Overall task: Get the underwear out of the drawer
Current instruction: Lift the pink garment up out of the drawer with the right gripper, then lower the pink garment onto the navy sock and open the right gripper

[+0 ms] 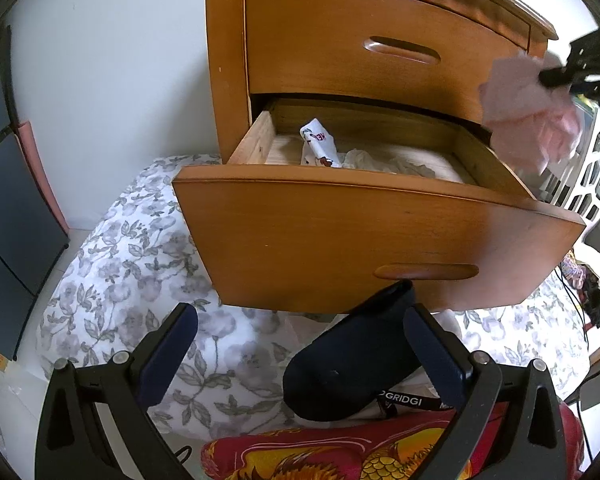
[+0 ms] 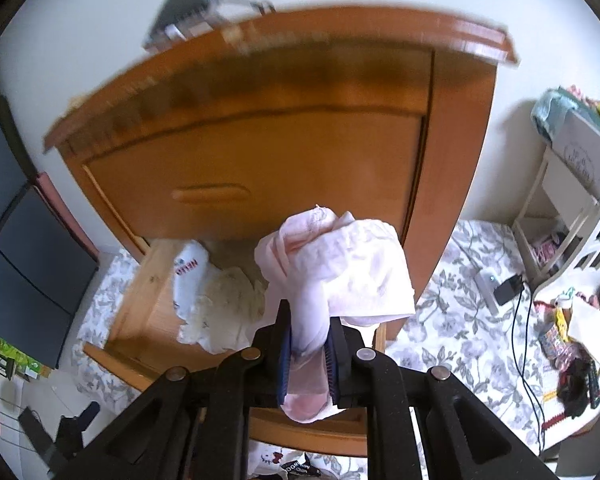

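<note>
- Right gripper (image 2: 309, 354): jaws clamped on pale pink underwear (image 2: 340, 268), bunched cloth pinched between blue pads, rest flopping ahead of the fingers.
- Underwear held clear above the open drawer (image 1: 380, 236), off its right rear corner in the left view.
- Left gripper (image 1: 300, 344): jaws wide apart, nothing between pads, parked low in front of the drawer face.
- Dark navy garment (image 1: 352, 360) on floral bedding (image 1: 140, 264) just behind left fingers.
- More white clothes (image 1: 320, 148) inside drawer of wooden nightstand (image 1: 228, 60).
</note>
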A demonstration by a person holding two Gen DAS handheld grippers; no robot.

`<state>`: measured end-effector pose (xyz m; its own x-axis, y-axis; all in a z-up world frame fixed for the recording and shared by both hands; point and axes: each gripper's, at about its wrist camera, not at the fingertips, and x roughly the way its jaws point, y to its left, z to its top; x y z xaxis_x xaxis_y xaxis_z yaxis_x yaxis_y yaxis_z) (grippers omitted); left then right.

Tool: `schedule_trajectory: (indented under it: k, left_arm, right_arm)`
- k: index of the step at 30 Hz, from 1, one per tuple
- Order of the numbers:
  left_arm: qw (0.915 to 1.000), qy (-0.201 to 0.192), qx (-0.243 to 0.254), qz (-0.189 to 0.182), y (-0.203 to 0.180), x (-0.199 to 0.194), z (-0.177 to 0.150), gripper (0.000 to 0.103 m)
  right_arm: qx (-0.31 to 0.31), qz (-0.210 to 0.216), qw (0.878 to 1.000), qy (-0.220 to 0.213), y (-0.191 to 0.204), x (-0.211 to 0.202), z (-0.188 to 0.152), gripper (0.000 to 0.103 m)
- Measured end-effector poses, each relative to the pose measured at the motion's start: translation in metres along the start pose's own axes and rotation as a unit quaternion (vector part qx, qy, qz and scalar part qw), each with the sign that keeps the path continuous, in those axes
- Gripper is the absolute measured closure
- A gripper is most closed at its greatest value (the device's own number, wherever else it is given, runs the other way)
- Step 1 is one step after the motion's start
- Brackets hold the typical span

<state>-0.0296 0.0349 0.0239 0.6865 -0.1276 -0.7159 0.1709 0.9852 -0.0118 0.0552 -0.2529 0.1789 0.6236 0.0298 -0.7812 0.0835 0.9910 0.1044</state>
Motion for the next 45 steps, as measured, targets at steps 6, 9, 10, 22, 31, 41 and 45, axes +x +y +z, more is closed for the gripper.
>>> schedule_trajectory:
  k: [6,9,10,22,31,41,45]
  left_arm:
    - [1.0000,0.000,-0.001,0.005,0.000,0.000,0.000,0.000]
    - [1.0000,0.000,0.001,0.009,0.000,-0.001,0.000,0.000]
    - [1.0000,0.000,0.002,0.010,-0.001,0.000,0.000,0.000]
    - [0.9998,0.002,0.007,0.019,-0.001,0.001,0.000,0.001]
    - [0.9997,0.003,0.006,0.023,-0.001,0.001,0.000,0.000]
    - [0.9996,0.003,0.007,0.027,-0.001,0.000,0.000,0.000]
    - [0.9996,0.004,0.007,0.027,-0.001,0.000,0.000,0.001]
  right_arm:
    - [-0.015,0.004,0.999,-0.047,0.010,-0.042,0.008,0.088]
    - [-0.013,0.012,0.997,-0.071,0.013,-0.066,0.010,0.088]
    - [-0.013,0.013,0.997,-0.077,0.014,-0.073,0.010,0.088]
    - [-0.050,0.020,0.990,-0.132,0.024,-0.137,-0.020,0.088]
    - [-0.079,0.044,0.986,-0.141,0.034,-0.160,-0.057,0.087]
    - [-0.103,0.052,0.988,-0.106,0.040,-0.148,-0.091,0.087]
    - [-0.110,0.056,0.990,-0.075,0.040,-0.130,-0.102,0.087]
